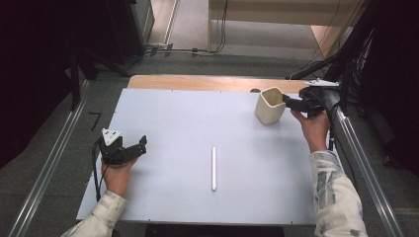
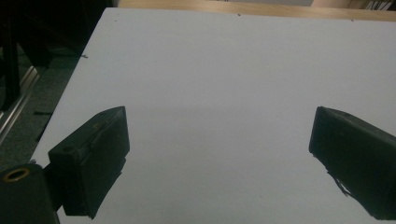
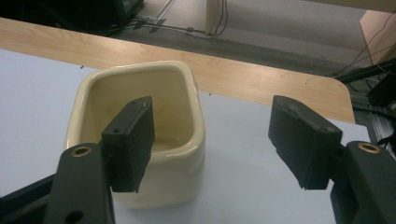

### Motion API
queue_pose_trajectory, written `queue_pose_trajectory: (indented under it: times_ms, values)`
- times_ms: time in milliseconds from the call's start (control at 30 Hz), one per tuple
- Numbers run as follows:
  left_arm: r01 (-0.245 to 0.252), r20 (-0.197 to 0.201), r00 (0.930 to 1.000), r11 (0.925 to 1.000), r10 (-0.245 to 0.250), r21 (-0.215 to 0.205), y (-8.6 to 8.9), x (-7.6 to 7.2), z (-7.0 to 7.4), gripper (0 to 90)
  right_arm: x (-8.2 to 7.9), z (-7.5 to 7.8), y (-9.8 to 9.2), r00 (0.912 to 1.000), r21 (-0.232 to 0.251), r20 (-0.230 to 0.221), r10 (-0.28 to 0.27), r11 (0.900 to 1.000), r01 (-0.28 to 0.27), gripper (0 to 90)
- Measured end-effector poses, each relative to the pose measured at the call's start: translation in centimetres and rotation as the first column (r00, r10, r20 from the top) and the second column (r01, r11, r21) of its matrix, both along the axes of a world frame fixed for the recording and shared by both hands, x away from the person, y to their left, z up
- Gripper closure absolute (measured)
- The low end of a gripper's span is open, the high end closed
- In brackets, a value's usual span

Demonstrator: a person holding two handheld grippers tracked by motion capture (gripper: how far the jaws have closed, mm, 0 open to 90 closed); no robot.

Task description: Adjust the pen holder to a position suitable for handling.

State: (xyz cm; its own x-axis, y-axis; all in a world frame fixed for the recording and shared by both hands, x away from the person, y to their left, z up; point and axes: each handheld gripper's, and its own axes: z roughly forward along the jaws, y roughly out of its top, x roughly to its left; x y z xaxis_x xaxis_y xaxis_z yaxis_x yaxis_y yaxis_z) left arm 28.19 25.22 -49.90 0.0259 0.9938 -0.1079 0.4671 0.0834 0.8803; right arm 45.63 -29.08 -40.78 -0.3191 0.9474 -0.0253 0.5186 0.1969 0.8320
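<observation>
A cream square-mouthed cup (image 1: 269, 105) stands upright at the far right of the white table (image 1: 197, 123). My right gripper (image 1: 288, 102) is open at its right side. In the right gripper view the cup (image 3: 163, 168) is empty; the right gripper (image 3: 212, 107) has one jaw over the cup's mouth and the other outside, with the cup's wall between them. A thin white stick (image 1: 213, 168) lies lengthwise near the table's middle front. My left gripper (image 1: 140, 147) rests open at the near left. The left gripper (image 2: 222, 114) holds nothing, with bare table (image 2: 210, 70) between its jaws.
A wooden strip (image 1: 197, 82) runs along the table's far edge. Metal rails (image 1: 49, 163) flank the table on both sides. Cables (image 1: 192, 50) lie on the floor beyond, and dark stands and equipment (image 1: 356, 44) rise at the far right.
</observation>
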Motion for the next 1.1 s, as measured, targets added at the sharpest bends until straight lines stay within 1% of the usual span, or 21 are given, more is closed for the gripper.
queue_pose_trajectory:
  times_ms: [67, 100, 267, 367, 400, 533, 600, 733, 767, 800, 933, 967, 1000, 1067, 1100]
  values:
    - [-0.001, 0.000, 1.0000, 1.0000, 0.001, -0.001, 0.0, 0.0, 0.0, 5.7, 0.6, 0.0, 0.5, 1.0000, -0.004, -0.008, 0.002, 1.000, -0.002, 31.1]
    - [-0.001, 0.002, 1.0000, 1.0000, 0.001, -0.002, 0.0, 0.0, 0.0, 5.7, 0.6, 0.0, 0.5, 1.0000, -0.004, -0.008, 0.002, 1.000, -0.002, 31.1]
    - [-0.003, 0.003, 1.0000, 1.0000, 0.003, -0.002, 0.0, 0.0, 0.0, 5.7, 1.5, 0.2, 1.3, 0.9999, -0.027, -0.008, 0.009, 1.000, -0.009, 37.2]
    - [-0.002, 0.002, 1.0000, 1.0000, 0.002, -0.001, 0.0, 0.0, 0.0, 5.7, 1.8, 0.2, 1.5, 0.9998, -0.029, -0.016, 0.007, 1.000, -0.008, 39.5]
    - [-0.002, 0.001, 1.0000, 1.0000, 0.002, -0.002, 0.0, 0.0, 0.0, 5.7, 2.2, 0.2, 1.5, 0.9994, -0.030, -0.034, 0.000, 1.000, -0.001, 43.6]
    - [-0.001, 0.002, 1.0000, 1.0000, 0.001, -0.003, 0.1, 0.0, 0.0, 5.8, 3.0, -0.3, 1.5, 0.9979, -0.033, -0.065, -0.004, 0.999, 0.002, 50.3]
    - [-0.001, 0.001, 1.0000, 1.0000, 0.001, -0.003, 0.1, 0.0, 0.0, 5.8, 3.1, -0.5, 1.6, 0.9975, -0.037, -0.071, -0.003, 0.999, 0.001, 51.1]
    - [0.000, -0.002, 1.0000, 1.0000, 0.000, -0.001, 0.1, 0.0, 0.0, 5.8, 3.5, -1.0, 1.8, 0.9950, -0.050, -0.100, 0.001, 0.999, -0.006, 59.0]
    - [0.000, -0.002, 1.0000, 1.0000, 0.000, -0.001, 0.0, 0.0, 0.0, 5.8, 3.5, -1.0, 1.8, 0.9950, -0.050, -0.100, 0.001, 0.999, -0.006, 59.0]
    - [-0.001, -0.002, 1.0000, 1.0000, 0.001, -0.001, 0.1, 0.0, 0.0, 5.8, 3.6, -1.2, 2.0, 0.9939, -0.060, -0.110, 0.005, 0.998, -0.011, 62.0]
    - [-0.002, -0.002, 1.0000, 1.0000, 0.002, -0.002, 0.1, 0.0, 0.0, 5.8, 3.8, -1.4, 2.0, 0.9928, -0.062, -0.120, 0.006, 0.998, -0.013, 67.2]
    - [-0.002, -0.003, 1.0000, 1.0000, 0.002, -0.002, 0.1, 0.0, 0.0, 5.8, 3.8, -1.4, 2.0, 0.9928, -0.062, -0.120, 0.006, 0.998, -0.013, 67.2]
    - [-0.002, -0.003, 1.0000, 1.0000, 0.002, -0.001, 0.0, 0.0, 0.0, 5.8, 3.8, -1.5, 1.9, 0.9920, -0.066, -0.126, 0.004, 0.998, -0.013, 69.9]
    - [0.001, -0.002, 1.0000, 1.0000, -0.001, 0.000, 0.0, 0.0, 0.0, 5.8, 3.9, -1.6, 1.9, 0.9916, -0.069, -0.130, 0.004, 0.998, -0.013, 70.9]
    - [0.000, -0.003, 1.0000, 1.0000, 0.000, -0.001, 0.0, 0.0, 0.0, 5.8, 3.9, -1.7, 1.8, 0.9909, -0.066, -0.135, 0.010, 0.998, -0.019, 73.1]
